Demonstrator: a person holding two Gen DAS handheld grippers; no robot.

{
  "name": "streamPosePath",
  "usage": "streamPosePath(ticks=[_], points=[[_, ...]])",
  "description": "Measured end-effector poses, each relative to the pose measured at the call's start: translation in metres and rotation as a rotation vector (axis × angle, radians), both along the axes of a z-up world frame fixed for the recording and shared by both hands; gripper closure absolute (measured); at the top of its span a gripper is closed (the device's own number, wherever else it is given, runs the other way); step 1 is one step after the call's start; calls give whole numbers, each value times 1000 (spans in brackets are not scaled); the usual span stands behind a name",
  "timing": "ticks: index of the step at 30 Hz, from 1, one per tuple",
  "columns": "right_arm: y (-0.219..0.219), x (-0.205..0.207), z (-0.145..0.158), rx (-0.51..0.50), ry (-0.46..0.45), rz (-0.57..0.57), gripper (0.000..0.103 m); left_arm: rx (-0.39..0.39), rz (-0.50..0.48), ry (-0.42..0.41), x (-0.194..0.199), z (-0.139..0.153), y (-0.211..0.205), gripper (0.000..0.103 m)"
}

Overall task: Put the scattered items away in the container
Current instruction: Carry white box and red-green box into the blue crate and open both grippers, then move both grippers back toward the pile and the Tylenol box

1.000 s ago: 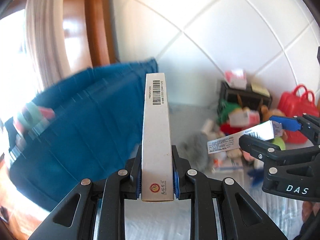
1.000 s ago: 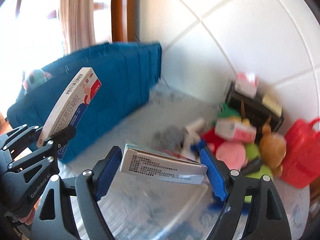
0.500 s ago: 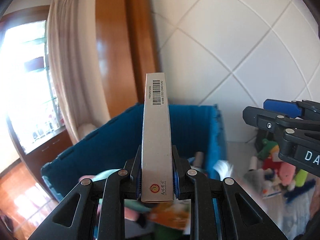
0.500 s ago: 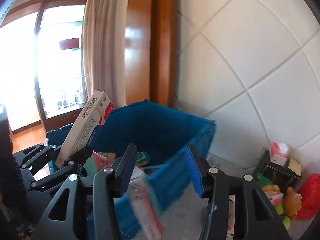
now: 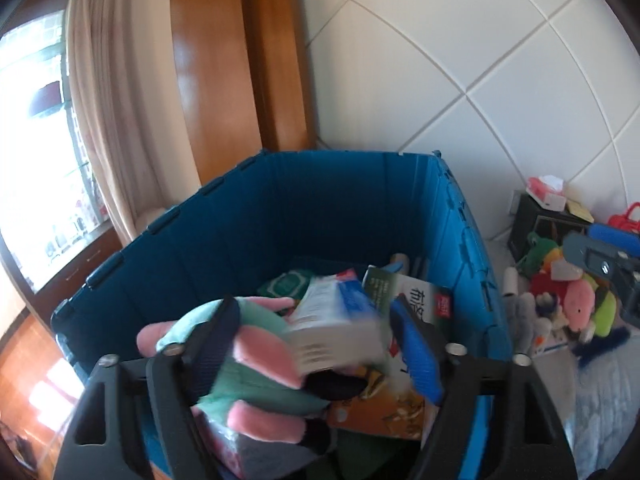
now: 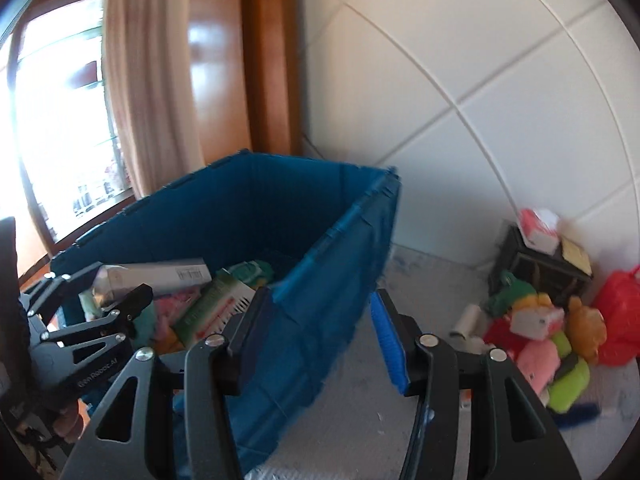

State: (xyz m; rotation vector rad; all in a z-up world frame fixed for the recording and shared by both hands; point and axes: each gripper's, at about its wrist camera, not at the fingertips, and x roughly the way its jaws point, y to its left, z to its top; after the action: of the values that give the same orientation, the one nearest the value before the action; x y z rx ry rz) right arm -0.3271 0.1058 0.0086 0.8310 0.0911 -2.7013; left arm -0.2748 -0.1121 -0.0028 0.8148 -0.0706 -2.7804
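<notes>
Box released over blue bin; both fingers wide, empty; toys beside.

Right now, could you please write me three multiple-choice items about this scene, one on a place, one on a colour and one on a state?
1. Where do the plush toys lie?
A. against the wall, right of the bin
B. on the windowsill
C. on top of the curtain

2. What colour is the bin?
A. red
B. blue
C. white

3. How does the left gripper stand?
A. shut on a box
B. open, the box loose between its fingers
C. out of view

1 A: they are piled past the bin's right wall.
2 B: its walls are blue.
3 B: its jaws have just opened and the blurred box touches neither pad.
</notes>
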Motion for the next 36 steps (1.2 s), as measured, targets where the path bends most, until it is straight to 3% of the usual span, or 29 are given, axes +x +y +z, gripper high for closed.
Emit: streamPosePath(ticks=[2,11,13,15,17,20,24,32,36], points=[[13,6,-6,4,-9,-32,28,-3,-13,6,3,0,7,22],[78,37,-37,-18,-66,-156,22,-4,-106,84,30,26,65,22],[98,47,-40,-15,-72,-179,17,9,-135,103,36,31,84,20],[121,55,-44,-8,-73,-202,4,22,-176,114,42,31,111,19],[145,63,-50,-3,-77,-222,1,33,-211,102,43,25,137,18],[181,71,-67,9,-124,-232,0,38,-258,28,41,-6,182,18],[214,75,-102,27,-199,-216,0,53,-235,-78,40,-56,219,18],[239,79,-174,40,-343,-162,0,103,-141,-285,53,-145,230,18],[249,82,-194,11,-353,-171,0,163,-48,-313,55,-174,237,18]])
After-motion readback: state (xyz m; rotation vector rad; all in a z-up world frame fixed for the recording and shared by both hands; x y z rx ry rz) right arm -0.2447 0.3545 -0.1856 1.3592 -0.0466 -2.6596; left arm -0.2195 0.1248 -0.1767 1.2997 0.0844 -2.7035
